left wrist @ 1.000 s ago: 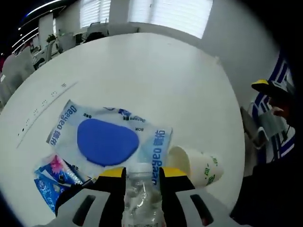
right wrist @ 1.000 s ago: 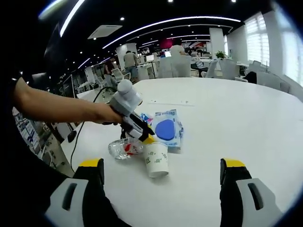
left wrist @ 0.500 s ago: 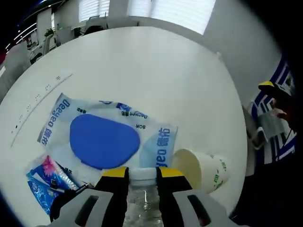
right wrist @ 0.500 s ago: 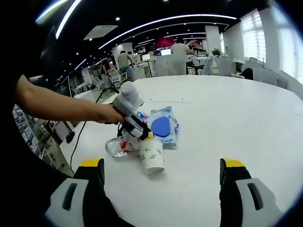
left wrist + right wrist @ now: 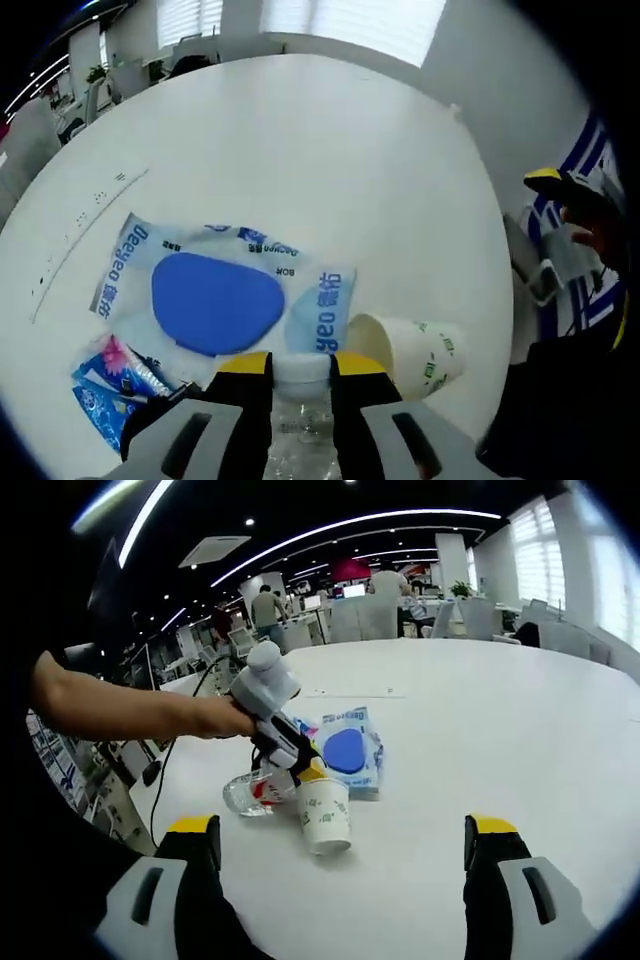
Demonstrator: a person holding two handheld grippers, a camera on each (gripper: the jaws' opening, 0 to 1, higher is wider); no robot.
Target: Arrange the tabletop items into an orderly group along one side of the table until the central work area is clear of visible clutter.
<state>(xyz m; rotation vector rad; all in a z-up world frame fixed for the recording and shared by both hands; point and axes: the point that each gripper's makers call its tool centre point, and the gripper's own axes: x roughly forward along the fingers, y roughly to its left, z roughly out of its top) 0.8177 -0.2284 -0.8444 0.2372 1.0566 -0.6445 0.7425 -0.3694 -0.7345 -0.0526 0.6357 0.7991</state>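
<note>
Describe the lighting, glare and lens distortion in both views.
Left gripper view: bright window blinds blow out white, the white table bulges round from fisheye, and the bottle between the fingers looks soft, being so near. Right gripper view: ceiling light strips bend into arcs, the room behind is dim, and the paper cup casts a faint shadow on the table.
</note>
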